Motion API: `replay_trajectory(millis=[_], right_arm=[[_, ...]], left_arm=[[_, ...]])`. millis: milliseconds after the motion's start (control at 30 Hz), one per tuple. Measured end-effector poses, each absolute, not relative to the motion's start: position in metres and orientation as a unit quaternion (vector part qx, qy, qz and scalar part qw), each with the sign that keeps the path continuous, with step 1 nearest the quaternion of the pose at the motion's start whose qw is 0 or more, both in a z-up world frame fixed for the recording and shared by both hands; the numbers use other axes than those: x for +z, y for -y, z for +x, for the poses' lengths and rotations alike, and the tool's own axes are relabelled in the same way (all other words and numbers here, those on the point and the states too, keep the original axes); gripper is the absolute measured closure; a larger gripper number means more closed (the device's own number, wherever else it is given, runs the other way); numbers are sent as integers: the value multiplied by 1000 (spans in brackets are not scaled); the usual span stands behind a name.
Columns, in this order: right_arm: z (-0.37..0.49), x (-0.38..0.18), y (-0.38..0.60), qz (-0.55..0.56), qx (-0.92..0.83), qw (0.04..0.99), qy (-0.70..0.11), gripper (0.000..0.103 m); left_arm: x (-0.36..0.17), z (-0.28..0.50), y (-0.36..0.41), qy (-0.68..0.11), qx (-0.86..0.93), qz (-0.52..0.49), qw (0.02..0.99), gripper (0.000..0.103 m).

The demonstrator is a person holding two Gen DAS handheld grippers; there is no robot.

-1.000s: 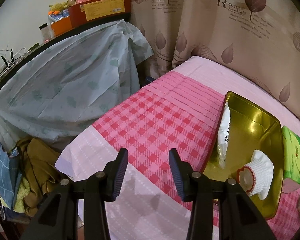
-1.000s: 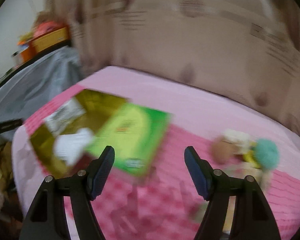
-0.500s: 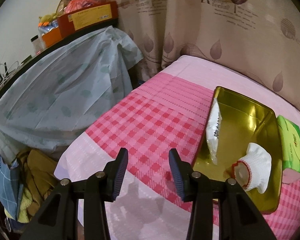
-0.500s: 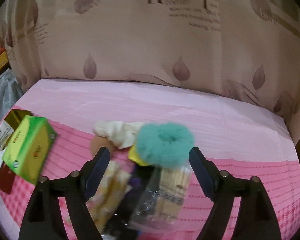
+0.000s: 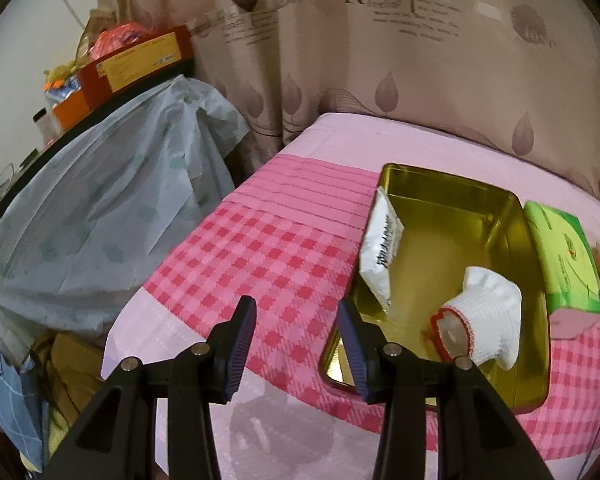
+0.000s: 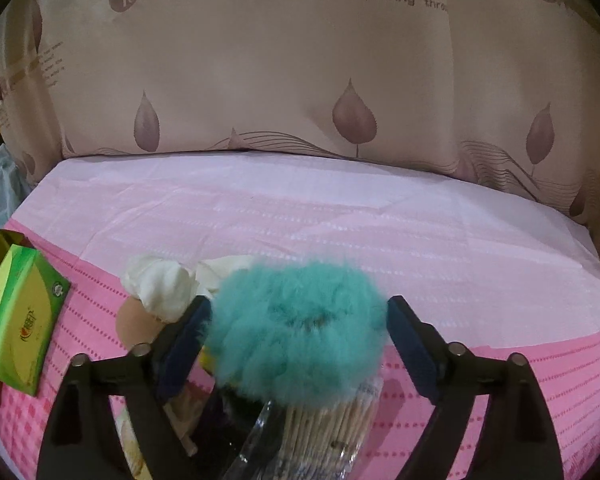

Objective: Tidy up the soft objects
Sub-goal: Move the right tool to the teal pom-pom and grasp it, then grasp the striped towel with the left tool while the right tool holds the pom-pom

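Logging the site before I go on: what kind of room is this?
Likely a home bedroom: a bed-like surface under a pink checked sheet, a leaf-print curtain right behind it, and a cluttered shelf over draped furniture beside it.

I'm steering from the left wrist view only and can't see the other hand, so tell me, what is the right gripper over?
Observer: The right gripper straddles a fluffy teal puff; its jaws have just been closing, the puff between them, not clearly squeezed.
Operator: What's under the puff?
Observer: A clear pack of thin wooden sticks.
Operator: Anything beside it?
Observer: A crumpled cream cloth lies to its left, toward the green tissue box.
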State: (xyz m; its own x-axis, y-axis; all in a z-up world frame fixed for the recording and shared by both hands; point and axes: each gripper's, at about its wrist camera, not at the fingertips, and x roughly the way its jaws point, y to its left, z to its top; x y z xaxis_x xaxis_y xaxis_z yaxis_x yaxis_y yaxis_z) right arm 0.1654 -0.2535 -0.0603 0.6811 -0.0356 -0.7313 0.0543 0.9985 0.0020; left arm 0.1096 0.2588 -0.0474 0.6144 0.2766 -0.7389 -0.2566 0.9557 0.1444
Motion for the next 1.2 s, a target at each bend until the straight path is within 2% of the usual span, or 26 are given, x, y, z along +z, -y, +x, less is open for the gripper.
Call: replay_trajectory(millis=[67,167,267,367,700,900,1000,1200], right_arm=[[167,-64,256,15,-18,914,-405,39],[163,-66,258,16,-15,917,-398,48],[154,-64,258,10,-18,921,-390,64],[145,-59,261,12,-18,924,-382,69],[77,-41,285,23,-32,932,-359,69],[34,-58,310,16,-66,921,-383,69],[20,-71,322,27,-79,913,-399,69],[13,-84,330,41,-87,910,-403,69]], left_arm=[[-49,111,-252,-415,145,23,898,60],[-51,112,-242,-416,135,31,899,60],[-52,113,-231,-415,124,38,900,60],[-51,112,-221,-413,113,38,903,60],[-46,104,-161,-408,33,39,911,60],[-41,97,-96,-404,-47,63,912,60],[-37,92,-58,-402,-96,75,908,55],[-32,88,7,-410,-185,83,889,53]])
